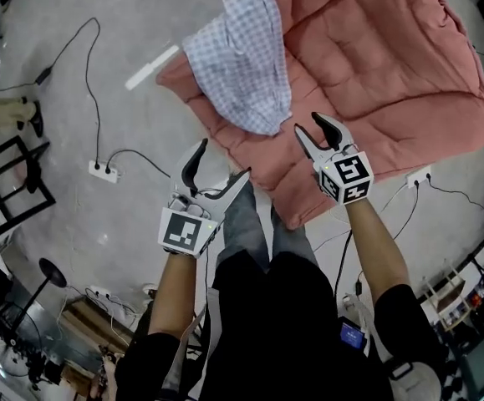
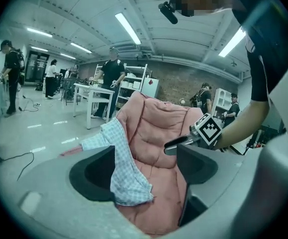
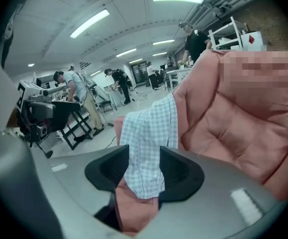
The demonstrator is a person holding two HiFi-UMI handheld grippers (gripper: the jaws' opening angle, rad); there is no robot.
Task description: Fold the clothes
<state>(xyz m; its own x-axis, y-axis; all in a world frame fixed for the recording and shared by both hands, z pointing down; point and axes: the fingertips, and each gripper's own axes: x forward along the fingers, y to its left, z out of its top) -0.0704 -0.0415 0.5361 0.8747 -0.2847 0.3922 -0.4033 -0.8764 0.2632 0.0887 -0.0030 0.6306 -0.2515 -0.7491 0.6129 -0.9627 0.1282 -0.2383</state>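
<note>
A blue-and-white checked shirt [image 1: 242,57] lies crumpled on the left part of a pink quilted mat [image 1: 375,73] spread on the floor. Both grippers hang in the air short of the mat's near edge and hold nothing. My left gripper [image 1: 216,170] is open, over bare floor beside the mat's near corner. My right gripper [image 1: 311,126] is open too, its tips just right of the shirt's near hem. In the left gripper view the shirt [image 2: 121,168] and mat [image 2: 158,128] show far beyond the open jaws. The right gripper view shows the shirt [image 3: 148,138] lined up beyond its jaws, not touched.
Black cables and a white power strip [image 1: 104,171] lie on the grey floor at left, with a black frame [image 1: 7,182] further left. More cables and a socket [image 1: 420,176] lie right of the mat. Several people stand at tables [image 2: 91,91] and shelves in the background.
</note>
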